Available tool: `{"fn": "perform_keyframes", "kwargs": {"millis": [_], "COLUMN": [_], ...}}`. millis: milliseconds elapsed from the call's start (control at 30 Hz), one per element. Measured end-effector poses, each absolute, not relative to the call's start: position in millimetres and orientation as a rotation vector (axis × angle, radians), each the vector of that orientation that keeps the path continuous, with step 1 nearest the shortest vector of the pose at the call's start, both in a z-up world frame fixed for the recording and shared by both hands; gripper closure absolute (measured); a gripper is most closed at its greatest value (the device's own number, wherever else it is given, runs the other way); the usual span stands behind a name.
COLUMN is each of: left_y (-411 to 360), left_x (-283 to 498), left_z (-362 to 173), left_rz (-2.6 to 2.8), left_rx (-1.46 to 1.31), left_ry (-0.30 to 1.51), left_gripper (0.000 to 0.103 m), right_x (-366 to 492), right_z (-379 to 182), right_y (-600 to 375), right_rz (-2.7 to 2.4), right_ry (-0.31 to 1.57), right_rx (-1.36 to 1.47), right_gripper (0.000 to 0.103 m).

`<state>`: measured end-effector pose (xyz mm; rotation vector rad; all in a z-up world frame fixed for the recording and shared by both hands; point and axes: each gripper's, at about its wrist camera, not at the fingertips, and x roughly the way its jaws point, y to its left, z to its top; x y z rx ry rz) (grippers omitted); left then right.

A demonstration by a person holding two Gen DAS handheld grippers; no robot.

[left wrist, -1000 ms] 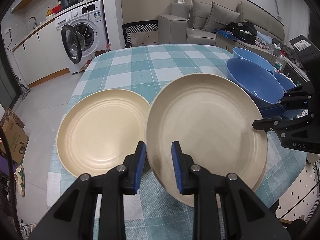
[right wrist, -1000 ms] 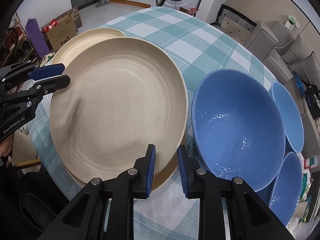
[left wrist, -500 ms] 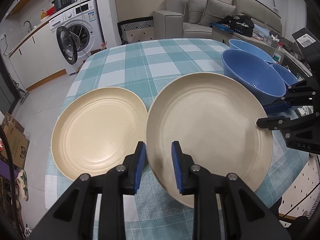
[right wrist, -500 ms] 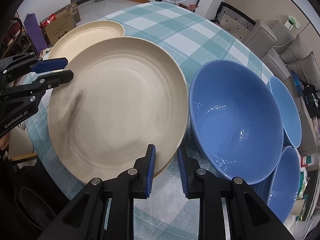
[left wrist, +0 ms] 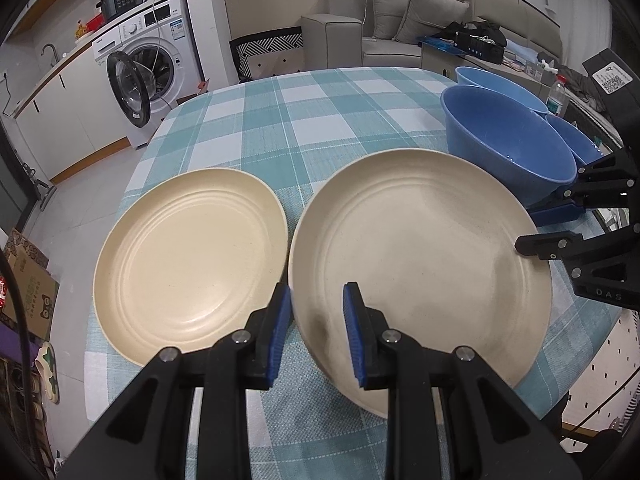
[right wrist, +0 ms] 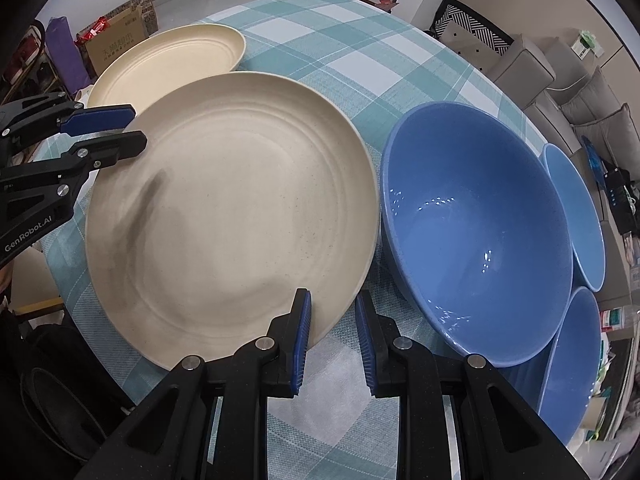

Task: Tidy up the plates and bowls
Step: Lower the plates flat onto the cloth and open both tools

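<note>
held plate: a large beige plate sits between the two grippers, lifted at a tilt above the checked tablecloth.
left gripper: the left gripper is clamped on the plate's near-left rim, one blue pad on top and one underneath.
right gripper: the right gripper is pinched shut on the opposite rim of the same plate, the edge running between its blue pads; seen from the left wrist it comes in from the right edge.
second plate: another beige plate lies flat on the cloth just to the left of the held one, its rim close beside the held plate's edge and partly hidden behind it from the right wrist view.
big bowl: a large blue bowl stands just right of the held plate, rims nearly touching.
smaller bowls: two smaller blue bowls sit beyond it at the table's edge.
room: washing machine and grey sofa behind the table.
</note>
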<state>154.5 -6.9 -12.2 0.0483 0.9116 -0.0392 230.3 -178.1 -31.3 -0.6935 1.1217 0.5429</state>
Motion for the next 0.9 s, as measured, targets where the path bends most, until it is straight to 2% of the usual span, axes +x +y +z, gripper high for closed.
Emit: {"fn": "perform_keyframes", "kwargs": {"millis": [733, 833, 900], "left_y": [-8, -8, -7], "left_x": [158, 158, 158], "left_z": [-22, -22, -21], "left_rz": [-0.046, -0.062, -0.066], "left_rx": [0.048, 0.035, 0.03], "left_ry": [0.928, 0.932, 0.932], "left_gripper": [0.078, 0.073, 0.07], "right_x": [238, 238, 237], "right_z": [-47, -47, -47], "right_y": [-177, -177, -176], "right_rz": [0.535, 0.54, 0.549], "right_ry": [1.148, 1.149, 1.148], "right_rx": [-0.691, -0.684, -0.685], "right_gripper": [0.08, 0.077, 0.071]}}
